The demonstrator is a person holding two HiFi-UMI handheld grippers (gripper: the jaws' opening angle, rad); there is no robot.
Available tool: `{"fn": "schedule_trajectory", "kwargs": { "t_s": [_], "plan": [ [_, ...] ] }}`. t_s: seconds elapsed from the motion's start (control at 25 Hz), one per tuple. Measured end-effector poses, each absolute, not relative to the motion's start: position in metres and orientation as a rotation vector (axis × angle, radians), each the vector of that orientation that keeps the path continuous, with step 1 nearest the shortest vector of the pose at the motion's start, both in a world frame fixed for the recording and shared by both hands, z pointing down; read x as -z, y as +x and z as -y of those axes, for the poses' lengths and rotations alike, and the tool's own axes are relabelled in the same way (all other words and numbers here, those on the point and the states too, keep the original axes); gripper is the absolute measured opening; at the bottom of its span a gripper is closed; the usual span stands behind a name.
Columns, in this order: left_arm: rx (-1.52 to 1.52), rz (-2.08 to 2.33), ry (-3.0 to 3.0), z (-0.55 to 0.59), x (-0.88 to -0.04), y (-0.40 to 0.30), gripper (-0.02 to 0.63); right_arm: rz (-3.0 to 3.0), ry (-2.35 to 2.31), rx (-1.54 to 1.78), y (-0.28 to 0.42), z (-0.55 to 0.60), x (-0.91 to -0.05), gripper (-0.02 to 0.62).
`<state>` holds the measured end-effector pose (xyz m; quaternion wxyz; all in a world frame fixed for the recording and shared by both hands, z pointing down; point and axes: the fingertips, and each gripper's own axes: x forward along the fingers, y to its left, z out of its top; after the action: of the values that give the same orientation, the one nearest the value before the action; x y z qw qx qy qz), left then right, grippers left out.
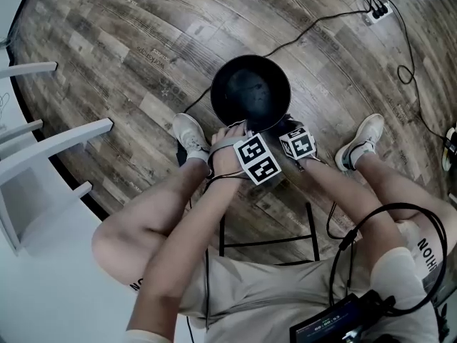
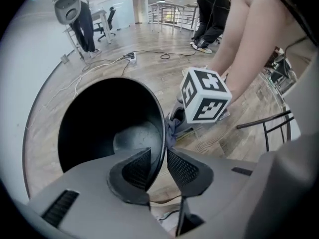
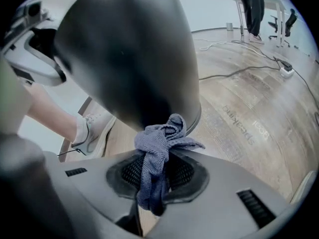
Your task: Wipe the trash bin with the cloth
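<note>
Wiping underway: right gripper (image 3: 154, 171) pinches cloth (image 3: 160, 142) against trash bin (image 3: 129, 59) outer wall; left gripper (image 2: 157, 169), jaws parted, straddles its rim.

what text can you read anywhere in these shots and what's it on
"speaking": printed on the floor, upside down in the right gripper view; the word beside it is too blurred to read.
"NOIH": on the shorts, rest cut off.
Floor print in the head view: too small to read.
Screen: too small to read.
Cubes: patterns only, no words.
</note>
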<state>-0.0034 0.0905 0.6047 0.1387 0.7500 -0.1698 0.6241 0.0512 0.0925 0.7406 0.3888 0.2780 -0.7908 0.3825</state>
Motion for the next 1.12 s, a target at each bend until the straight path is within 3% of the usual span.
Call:
{"fn": "schedule_trajectory", "kwargs": {
  "t_s": [0.24,0.6,1.12],
  "plan": [
    [-1.960,0.387,2.297,-0.092,-0.601,-0.021,0.154,2.086,0.711,-1.001,0.053,-0.100,-0.683,0.077],
    [-2.115,0.339,2.301,-0.091,-0.611,-0.044,0.153,2.155,0.784,-1.021,0.027,-0.117,-0.633,0.077],
    [-2.095,0.244,2.290,-0.099,-0.611,-0.028,0.058,2.229,0.825,-0.968,0.023,-0.097,-0.627,0.077]
  ]
}}
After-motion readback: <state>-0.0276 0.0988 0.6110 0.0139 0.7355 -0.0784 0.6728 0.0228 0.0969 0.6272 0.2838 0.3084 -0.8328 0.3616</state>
